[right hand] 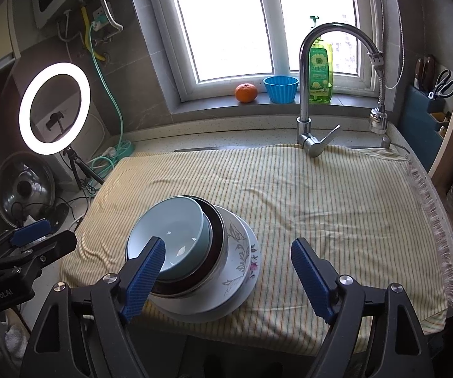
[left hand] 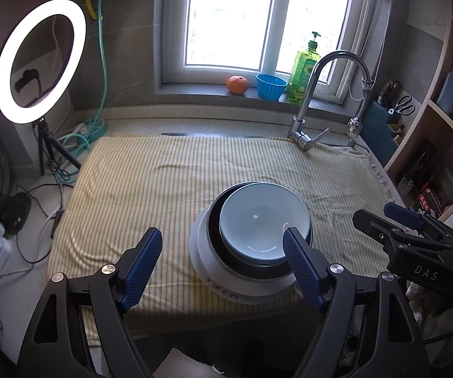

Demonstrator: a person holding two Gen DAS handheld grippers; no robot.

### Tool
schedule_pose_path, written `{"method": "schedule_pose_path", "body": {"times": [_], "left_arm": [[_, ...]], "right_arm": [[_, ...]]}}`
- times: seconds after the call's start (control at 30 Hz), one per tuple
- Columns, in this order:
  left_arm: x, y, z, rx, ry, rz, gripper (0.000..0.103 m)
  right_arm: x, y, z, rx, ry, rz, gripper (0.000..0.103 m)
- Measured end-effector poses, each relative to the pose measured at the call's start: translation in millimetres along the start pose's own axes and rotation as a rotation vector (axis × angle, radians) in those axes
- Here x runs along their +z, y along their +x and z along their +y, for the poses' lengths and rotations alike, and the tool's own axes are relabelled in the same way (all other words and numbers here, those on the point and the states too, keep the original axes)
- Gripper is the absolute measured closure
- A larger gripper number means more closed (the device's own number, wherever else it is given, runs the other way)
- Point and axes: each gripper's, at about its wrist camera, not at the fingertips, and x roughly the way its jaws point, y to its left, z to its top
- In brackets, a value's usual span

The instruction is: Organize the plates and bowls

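Crockery sits nested on the striped cloth — a pale blue bowl inside a dark-rimmed steel bowl, on a floral plate, at about seven o'clock in the right wrist view. Both the left gripper and right gripper hang with jaws spread wide, holding nothing. Judged from this, stacking looks finished — any further lift should grip the plate's rim, keeping the stack level.

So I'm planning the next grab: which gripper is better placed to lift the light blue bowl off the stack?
Probably either. The left gripper and the right gripper are both open and empty, each with one finger overlapping the light blue bowl rim atop the stack.
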Motion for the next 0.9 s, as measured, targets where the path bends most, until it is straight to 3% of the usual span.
{"method": "schedule_pose_path", "body": {"times": [0.9], "left_arm": [[-2.9,-5.5,1.3,0.000,-0.001,-0.022,0.024]], "right_arm": [[-7.4,0.9,-5.2,-0.008,0.029,0.018,0.024]]}}
